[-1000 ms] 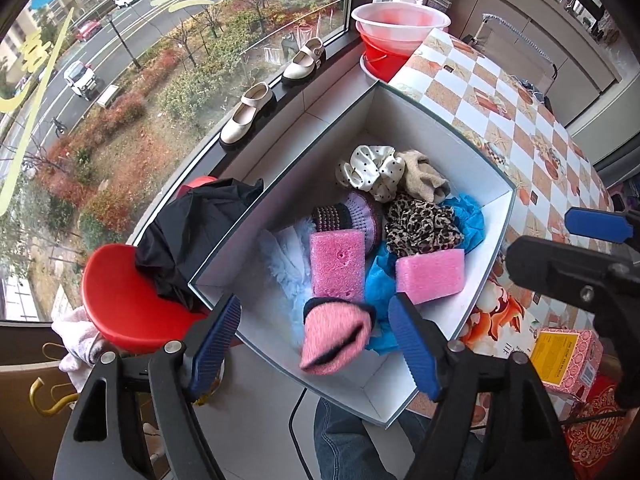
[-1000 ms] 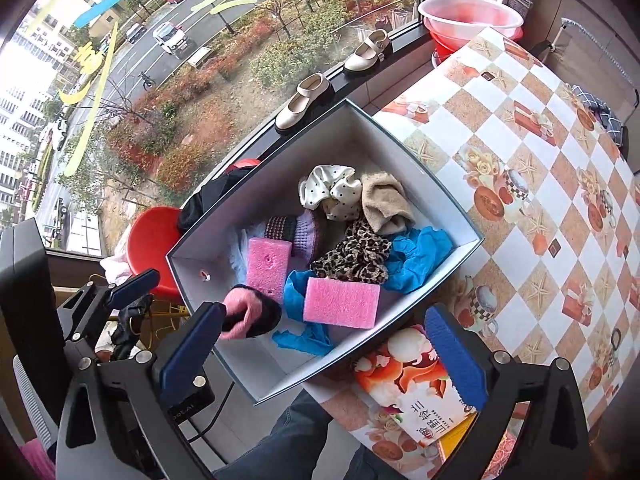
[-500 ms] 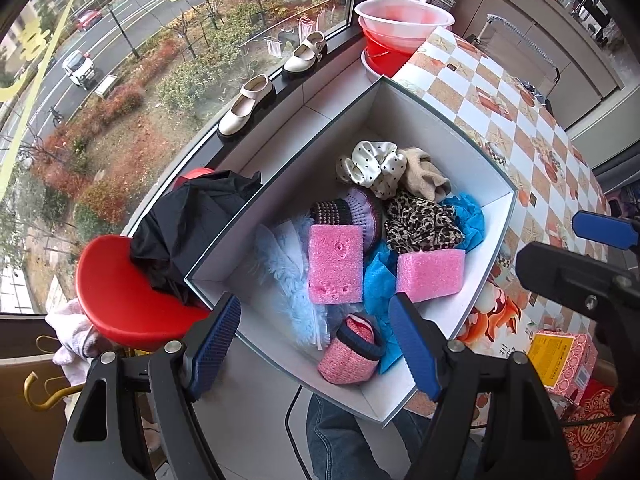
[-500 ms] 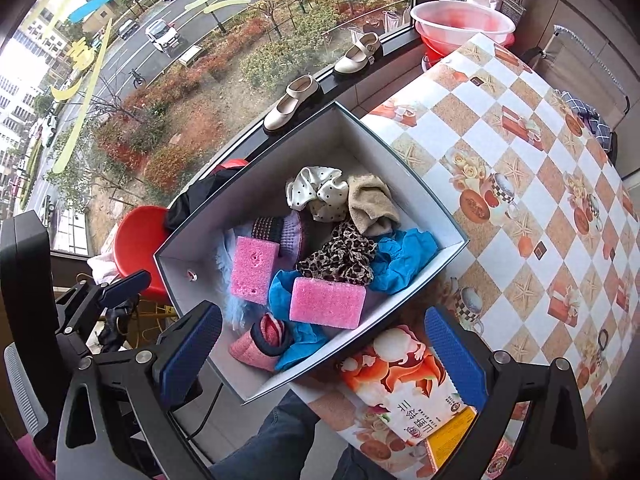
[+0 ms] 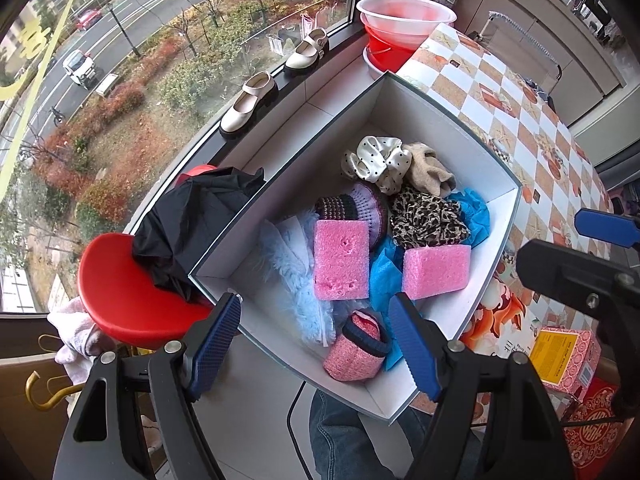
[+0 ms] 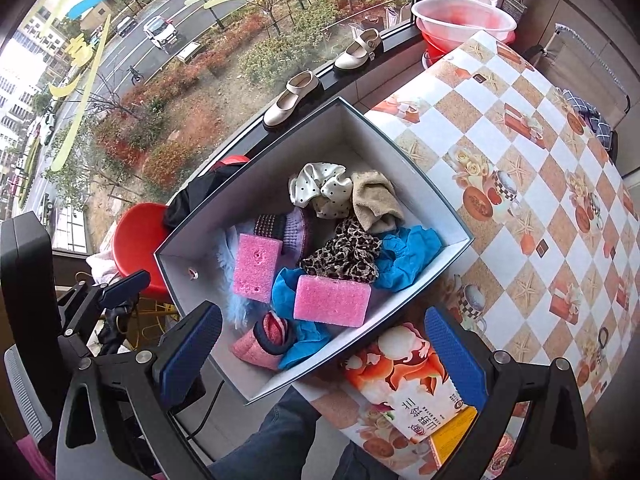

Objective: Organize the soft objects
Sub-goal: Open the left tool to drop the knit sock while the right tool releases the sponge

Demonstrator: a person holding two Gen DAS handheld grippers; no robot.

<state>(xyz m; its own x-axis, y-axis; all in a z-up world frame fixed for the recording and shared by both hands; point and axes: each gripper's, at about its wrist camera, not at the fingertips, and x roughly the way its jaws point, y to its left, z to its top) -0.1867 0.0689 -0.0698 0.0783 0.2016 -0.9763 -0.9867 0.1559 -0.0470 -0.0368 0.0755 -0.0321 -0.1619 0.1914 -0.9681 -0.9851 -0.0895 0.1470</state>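
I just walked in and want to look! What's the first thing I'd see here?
A white box stuffed with soft things: two bright pink sponges in the middle, a leopard-print scrunchie and a polka-dot one behind. A pink knitted sock lies at the near end, between the open left gripper fingers.

Not much here can be read. On the near edge of the worktop lies an orange printed packet (image 6: 416,392) with large Chinese characters on its white band; they look like 三 and 谷, the rest too skewed to make out. The yellow label on the pink carton (image 5: 560,356) at the right carries fine print too small to read. Yellow and blue decals on the window glass (image 6: 80,68) are character fragments, unreadable.
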